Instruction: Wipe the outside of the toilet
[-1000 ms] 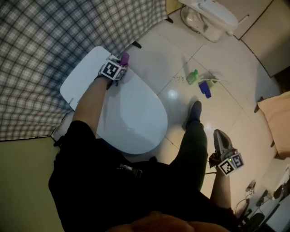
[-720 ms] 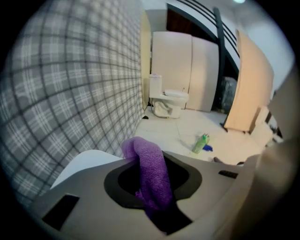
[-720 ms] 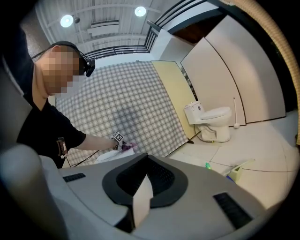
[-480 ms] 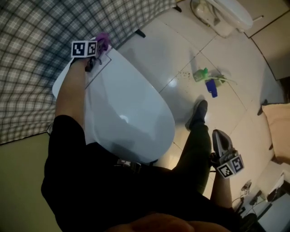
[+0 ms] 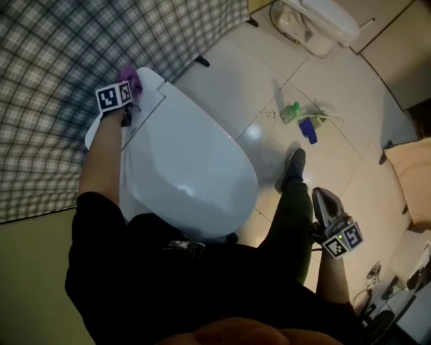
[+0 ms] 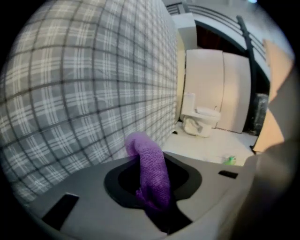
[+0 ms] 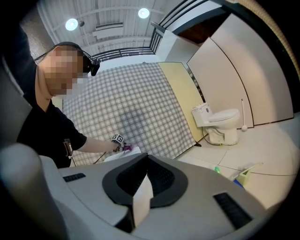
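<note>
The white toilet [image 5: 188,168] stands with its lid down in the head view, its tank [image 5: 145,87] against the plaid wall. My left gripper [image 5: 126,84] is at the tank's far left corner, shut on a purple cloth [image 5: 128,74]. In the left gripper view the cloth [image 6: 152,176] hangs folded between the jaws of the left gripper [image 6: 150,164]. My right gripper [image 5: 324,202] hangs low at the right beside the person's leg, away from the toilet. In its own view the right gripper [image 7: 143,183] looks shut, with only a pale strip at the seam.
A plaid wall [image 5: 54,74] runs close behind the tank. A green bottle [image 5: 289,111] and a blue item [image 5: 306,130] lie on the tiled floor. A second toilet [image 5: 316,20] stands at the back; a beige cushion [image 5: 411,175] lies at the right. The person's shoe [image 5: 291,165] is beside the bowl.
My left gripper has carried the purple cloth from the lid's hinge area out to the tank's corner by the plaid wall. The right gripper has stayed put.
</note>
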### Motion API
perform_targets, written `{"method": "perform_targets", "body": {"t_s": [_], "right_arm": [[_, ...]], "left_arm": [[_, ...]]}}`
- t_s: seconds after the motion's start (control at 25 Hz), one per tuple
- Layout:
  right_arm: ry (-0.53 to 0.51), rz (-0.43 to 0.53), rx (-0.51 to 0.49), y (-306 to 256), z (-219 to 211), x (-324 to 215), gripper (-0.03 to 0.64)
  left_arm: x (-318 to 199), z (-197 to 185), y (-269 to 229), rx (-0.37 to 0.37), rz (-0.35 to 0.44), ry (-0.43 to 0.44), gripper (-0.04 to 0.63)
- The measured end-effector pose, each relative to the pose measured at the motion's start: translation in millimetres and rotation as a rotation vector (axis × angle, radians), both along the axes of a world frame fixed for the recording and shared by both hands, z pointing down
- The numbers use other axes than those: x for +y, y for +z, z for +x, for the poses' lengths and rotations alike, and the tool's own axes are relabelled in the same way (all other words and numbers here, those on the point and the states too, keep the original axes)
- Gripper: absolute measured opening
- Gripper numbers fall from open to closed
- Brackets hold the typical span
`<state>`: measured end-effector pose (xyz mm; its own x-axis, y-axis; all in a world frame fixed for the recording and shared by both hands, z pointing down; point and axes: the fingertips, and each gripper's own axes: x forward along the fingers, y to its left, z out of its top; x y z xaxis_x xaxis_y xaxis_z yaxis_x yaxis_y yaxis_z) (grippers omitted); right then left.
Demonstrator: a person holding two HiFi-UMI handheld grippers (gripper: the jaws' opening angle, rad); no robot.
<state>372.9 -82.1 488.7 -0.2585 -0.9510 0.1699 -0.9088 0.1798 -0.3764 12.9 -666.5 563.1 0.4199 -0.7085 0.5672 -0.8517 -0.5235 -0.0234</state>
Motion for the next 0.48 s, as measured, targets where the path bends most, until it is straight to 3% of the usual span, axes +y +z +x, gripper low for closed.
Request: {"method": "perform_targets", "body": {"t_s": [0.12,0.24,0.36,0.48], "right_arm": [[-0.018,0.048,-0.003,-19,-17,5,0.003],[-0.062,0.103,0.01,-39,-47,6,0.003],[-0.106,0.131,0.028,-53,-82,17,0.003],[-0.17,0.159,0.064,-61,-115,13,0.003]], "left_arm": [[95,7,-29,0.175,0.021,0.17,0.09],[188,-22,-38,0.284,0.061,0.294,0.089],[297,-58,-57,0.33,0.06,0.328,0.089],[369,-102,-67,0.395,0.101,0.299,0.089]]}}
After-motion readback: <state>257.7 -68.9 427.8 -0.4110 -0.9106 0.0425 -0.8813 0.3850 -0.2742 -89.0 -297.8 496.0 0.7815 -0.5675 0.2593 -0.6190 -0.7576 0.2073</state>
